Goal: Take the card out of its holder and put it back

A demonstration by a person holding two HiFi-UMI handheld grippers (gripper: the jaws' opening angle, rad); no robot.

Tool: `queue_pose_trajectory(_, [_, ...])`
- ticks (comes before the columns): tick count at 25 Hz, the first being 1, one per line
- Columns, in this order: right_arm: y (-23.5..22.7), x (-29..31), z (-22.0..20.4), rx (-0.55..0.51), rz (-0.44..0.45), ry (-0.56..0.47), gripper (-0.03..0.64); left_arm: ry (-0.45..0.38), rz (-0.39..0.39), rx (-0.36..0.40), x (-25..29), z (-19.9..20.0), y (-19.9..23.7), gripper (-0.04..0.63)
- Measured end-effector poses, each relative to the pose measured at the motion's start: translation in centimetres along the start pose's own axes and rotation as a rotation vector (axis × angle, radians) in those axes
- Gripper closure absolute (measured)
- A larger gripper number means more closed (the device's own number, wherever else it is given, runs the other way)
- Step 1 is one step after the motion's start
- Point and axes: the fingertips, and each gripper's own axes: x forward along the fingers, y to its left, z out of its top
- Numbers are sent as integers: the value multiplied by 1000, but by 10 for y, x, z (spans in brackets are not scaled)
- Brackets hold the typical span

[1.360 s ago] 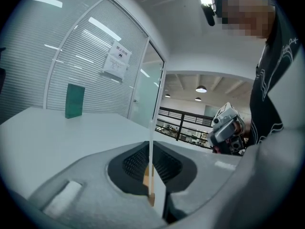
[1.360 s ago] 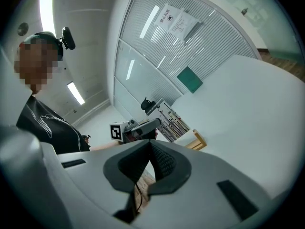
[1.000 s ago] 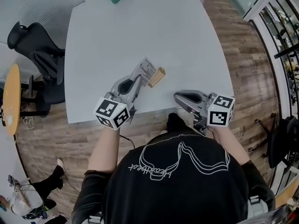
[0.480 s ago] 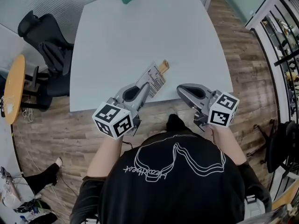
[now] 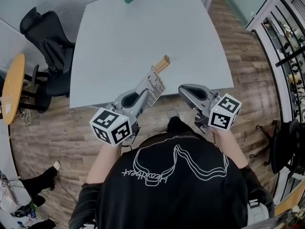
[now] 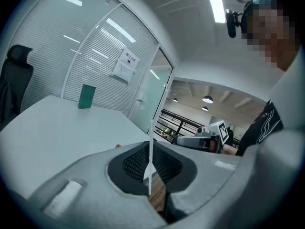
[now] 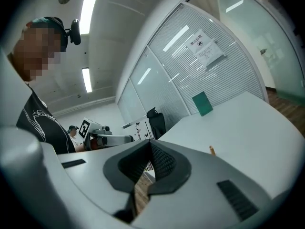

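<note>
Left gripper view shows the card (image 6: 150,149) only edge-on: a thin white sliver standing upright between the clenched jaws of the left gripper (image 6: 150,144), its print unreadable. In the head view the card (image 5: 153,84) is held over the near edge of the white table (image 5: 143,27). Its long axis runs diagonally from the gripper's tips toward the wooden holder (image 5: 161,63) close beyond it. The holder lies on the table on much the same diagonal — its slot cannot be made out. The right gripper (image 5: 183,89) hangs alongside, jaws pressed together on nothing.
</note>
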Motion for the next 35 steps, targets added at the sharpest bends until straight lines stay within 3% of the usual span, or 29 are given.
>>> queue_pose_trajectory(18, [0, -3, -24, 50, -22, 22, 607, 5, -36, -26, 0, -14, 0, 569])
queue_pose_trajectory(35, [-43, 7, -16, 88, -32, 58, 607, -21, -44, -13, 47, 16, 26, 569])
